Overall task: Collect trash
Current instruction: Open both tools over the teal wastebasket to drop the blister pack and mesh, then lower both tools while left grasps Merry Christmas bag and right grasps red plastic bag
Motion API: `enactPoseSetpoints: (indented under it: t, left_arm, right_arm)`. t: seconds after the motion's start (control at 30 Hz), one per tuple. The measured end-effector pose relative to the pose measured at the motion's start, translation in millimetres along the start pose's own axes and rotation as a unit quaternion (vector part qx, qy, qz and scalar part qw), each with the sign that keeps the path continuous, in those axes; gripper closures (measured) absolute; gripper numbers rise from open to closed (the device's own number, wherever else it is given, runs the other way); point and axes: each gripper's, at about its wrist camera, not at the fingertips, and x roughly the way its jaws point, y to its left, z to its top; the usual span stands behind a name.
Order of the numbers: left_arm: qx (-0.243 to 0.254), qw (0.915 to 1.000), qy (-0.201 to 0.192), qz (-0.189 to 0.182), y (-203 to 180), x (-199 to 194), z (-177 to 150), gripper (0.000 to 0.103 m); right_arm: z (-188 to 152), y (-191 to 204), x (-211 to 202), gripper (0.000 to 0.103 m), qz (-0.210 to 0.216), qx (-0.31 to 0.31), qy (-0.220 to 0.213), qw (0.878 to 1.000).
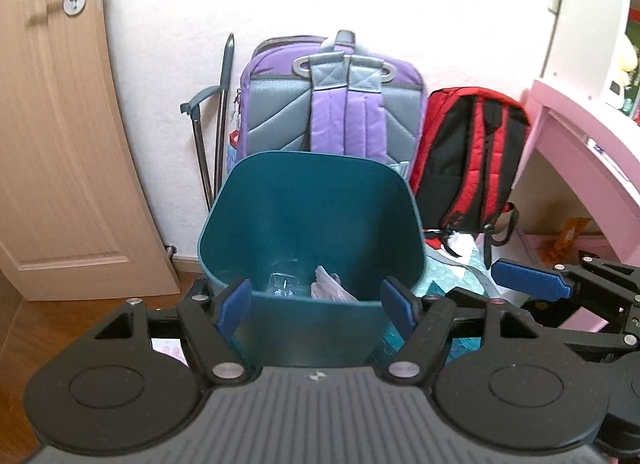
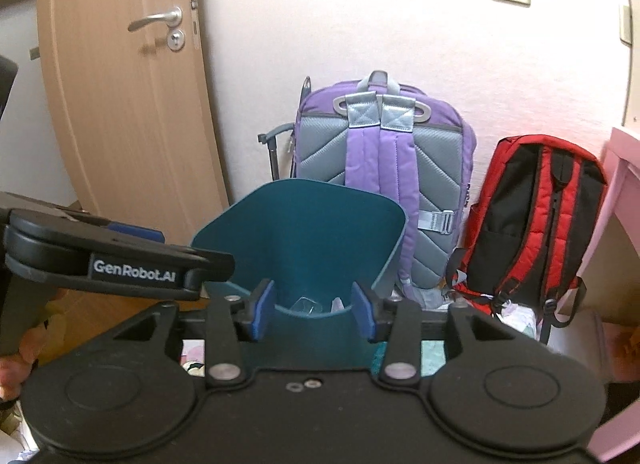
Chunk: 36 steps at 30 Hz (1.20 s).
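Bin (image 1: 312,216) dead ahead of both grippers, against backpacks (image 1: 332,104); trash (image 1: 332,286) sits inside; left gripper (image 1: 316,304) and right gripper (image 2: 314,314) both spread, empty; left looks nearer.

Teal bin (image 1: 312,208) upright on floor, clear plastic trash (image 1: 282,284) inside

Home, looks like a kid's bedroom: wooden door (image 1: 60,124) at 10 o'clock, purple backpack (image 1: 332,104) and red backpack (image 1: 476,160) against the wall at 12–1, pink desk (image 1: 580,152) at 3.
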Motion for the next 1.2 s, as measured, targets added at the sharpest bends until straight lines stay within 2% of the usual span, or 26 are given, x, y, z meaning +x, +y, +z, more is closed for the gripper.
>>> enactPoseSetpoints:
  t: [0.13,0.37,0.6,0.67,0.73,0.97,1.1,1.2]
  left_arm:
    - [0.003,0.9999,-0.009,-0.005,-5,-23,-13,0.022]
    - [0.015,0.9997,-0.01,-0.014,-16,-50,-47,0.02]
    - [0.023,0.9994,-0.004,-0.027,-21,-62,-89,0.017]
    - [0.021,0.9994,0.002,-0.028,-21,-61,-102,0.006]
    - [0.018,0.9996,0.004,-0.023,-20,-58,-116,0.003]
    - [-0.001,0.9989,0.035,-0.033,-15,-22,-168,0.003]
    - [-0.019,0.9971,0.068,-0.029,-10,14,-204,0.003]
    - [-0.036,0.994,0.101,-0.026,-6,46,-230,0.003]
  right_arm:
    - [-11,1,-24,0.055,0.01,0.004,-0.004,1.0]
    - [-34,3,-60,0.052,0.019,0.008,-0.011,1.0]
    - [-69,1,-79,0.051,0.026,0.018,-0.001,1.0]
    - [-84,-1,-80,0.051,0.03,0.023,0.008,0.999]
    - [-99,-2,-80,0.051,0.03,0.028,0.016,0.999]
    - [-155,-12,-64,0.05,0.033,0.063,0.038,0.997]
    - [-196,-19,-36,0.05,0.027,0.078,0.093,0.992]
    - [-228,-28,-9,0.05,0.023,0.106,0.147,0.983]
